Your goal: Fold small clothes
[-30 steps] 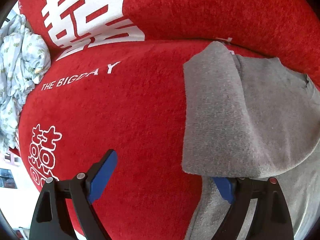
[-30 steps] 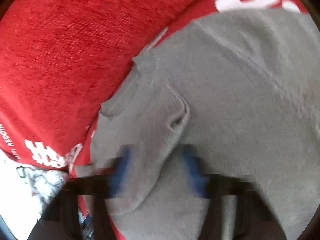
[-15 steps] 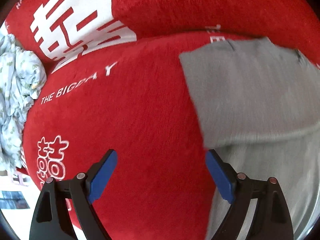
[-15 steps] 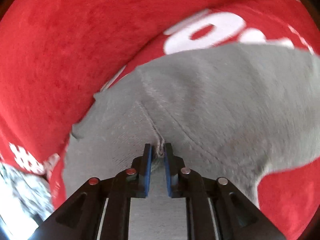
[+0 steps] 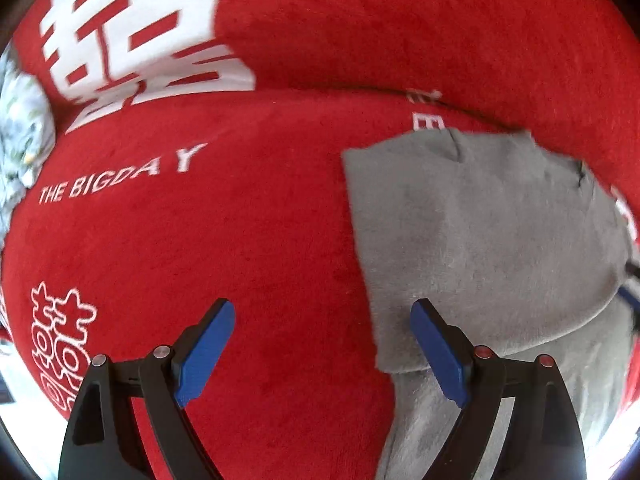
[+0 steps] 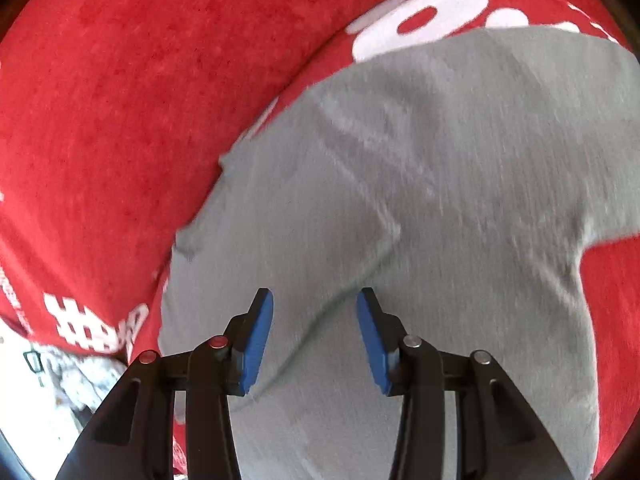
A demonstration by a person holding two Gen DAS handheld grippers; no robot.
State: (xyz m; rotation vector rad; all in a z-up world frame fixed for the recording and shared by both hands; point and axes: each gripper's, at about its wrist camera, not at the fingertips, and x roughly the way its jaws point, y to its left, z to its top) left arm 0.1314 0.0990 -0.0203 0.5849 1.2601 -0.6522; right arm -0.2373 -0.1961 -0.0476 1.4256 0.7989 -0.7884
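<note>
A small grey garment [image 5: 480, 240] lies folded over on a red plush cover [image 5: 240, 220], at the right of the left wrist view. My left gripper [image 5: 322, 344] is open and empty, its right finger at the garment's left edge. In the right wrist view the grey garment [image 6: 440, 200] fills the middle, with a fold ridge running across it. My right gripper [image 6: 314, 332] is open just above the cloth, holding nothing.
The red cover carries white lettering "THE BIGDAY" [image 5: 120, 180] and large white characters [image 5: 132, 36]. A crumpled light patterned cloth [image 5: 20, 136] lies at the far left, and it also shows in the right wrist view [image 6: 76, 380] at the lower left.
My right gripper was shut on a pinch of the grey garment half a second ago and has opened, letting it go. The folded flap now lies flat. My left gripper stayed open.
</note>
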